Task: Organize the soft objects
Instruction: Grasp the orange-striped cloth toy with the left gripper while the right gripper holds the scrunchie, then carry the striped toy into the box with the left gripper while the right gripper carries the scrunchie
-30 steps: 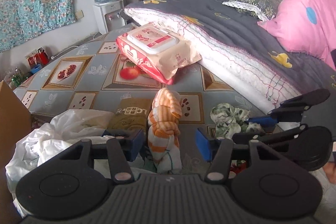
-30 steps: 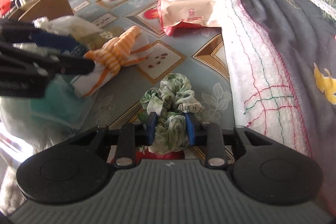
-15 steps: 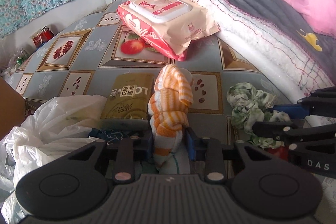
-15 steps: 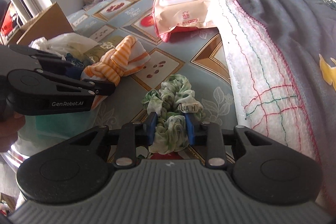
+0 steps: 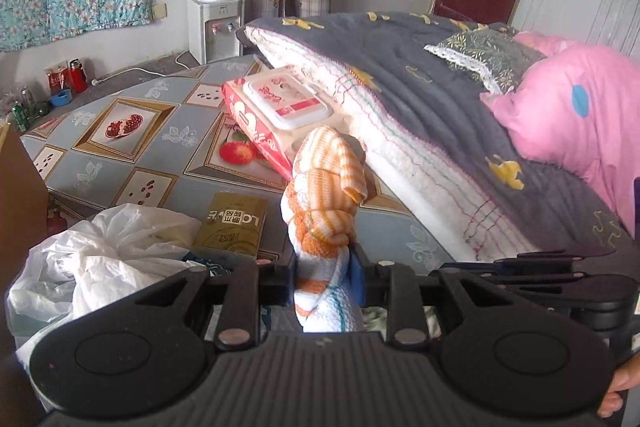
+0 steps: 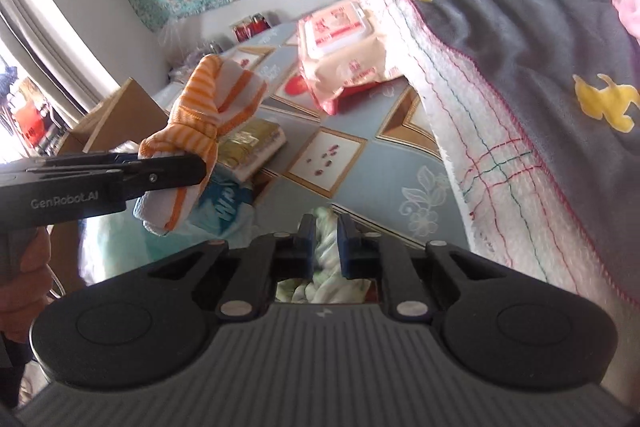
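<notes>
1. My left hand-held gripper point(image 5: 323, 273) is clamped on the orange-striped cloth point(image 5: 326, 187), which stands up at the centre of the left wrist view, lifted clear of the patterned surface point(image 5: 132, 151).
2. My right hand-held gripper point(image 6: 325, 241) pinches the green-and-white scrunchie point(image 6: 326, 247) at lower centre of the right wrist view; most of it is hidden behind the gripper body.
3. So both soft things are picked up, but I judge neither is put away yet: no destination shows holding them.
4. The wet wipes pack point(image 5: 280, 107) in the middle of the left view, the gold packet point(image 5: 232, 223) and the white plastic bag point(image 5: 104, 251) at lower left lie on the surface, untouched.
5. What is left: carrying both pieces to wherever they belong and releasing them.
</notes>
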A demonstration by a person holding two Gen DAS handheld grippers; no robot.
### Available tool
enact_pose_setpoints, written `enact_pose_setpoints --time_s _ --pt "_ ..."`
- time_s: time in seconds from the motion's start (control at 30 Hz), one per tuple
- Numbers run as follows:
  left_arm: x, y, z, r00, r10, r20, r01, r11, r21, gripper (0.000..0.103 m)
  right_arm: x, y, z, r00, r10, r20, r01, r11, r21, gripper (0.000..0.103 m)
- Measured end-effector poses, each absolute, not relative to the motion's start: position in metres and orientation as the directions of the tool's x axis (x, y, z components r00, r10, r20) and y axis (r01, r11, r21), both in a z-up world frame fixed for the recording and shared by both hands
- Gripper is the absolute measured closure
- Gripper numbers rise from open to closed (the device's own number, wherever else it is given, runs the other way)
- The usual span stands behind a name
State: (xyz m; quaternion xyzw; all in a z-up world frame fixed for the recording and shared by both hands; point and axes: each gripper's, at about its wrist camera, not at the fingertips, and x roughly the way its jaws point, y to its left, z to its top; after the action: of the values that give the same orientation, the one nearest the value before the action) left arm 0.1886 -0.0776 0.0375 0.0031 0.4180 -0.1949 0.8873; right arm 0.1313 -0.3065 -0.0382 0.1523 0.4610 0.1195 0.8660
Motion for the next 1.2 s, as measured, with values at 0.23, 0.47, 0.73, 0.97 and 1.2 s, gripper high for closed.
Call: enact_pose_setpoints --time_s 0.23,0.47,0.73,0.97,1.2 --pt "0.154 -0.049 0.063 0.646 -0.309 -0.698 0.292 0.945 -0.148 0.076 0.125 -0.293 -0.045 0.547 0.268 -0.794 -0.078 0.96 0.27 0.09" --pt "0.119 -0.006 0.081 0.696 -0.262 -0.669 0.211 0.965 -0.158 0.076 0.114 -0.298 -0.051 0.542 0.299 -0.785 -0.064 0.946 0.317 0.053" --pt "0.087 0.062 0.095 0.747 -0.133 -0.652 0.035 0.986 -0.16 0.076 0.129 -0.274 -0.054 0.514 0.3 -0.803 -0.149 0.954 0.261 0.022" --pt "0.061 0.12 0.1 0.763 0.011 -0.646 -0.135 0.981 -0.143 0.076 0.136 -0.245 -0.09 0.444 0.208 -0.871 -0.213 0.969 0.123 0.023" --pt "0.039 0.163 0.091 0.739 0.097 -0.666 -0.241 0.962 -0.128 0.075 0.138 -0.244 -0.086 0.457 0.182 -0.87 -0.191 0.976 0.104 0.065"
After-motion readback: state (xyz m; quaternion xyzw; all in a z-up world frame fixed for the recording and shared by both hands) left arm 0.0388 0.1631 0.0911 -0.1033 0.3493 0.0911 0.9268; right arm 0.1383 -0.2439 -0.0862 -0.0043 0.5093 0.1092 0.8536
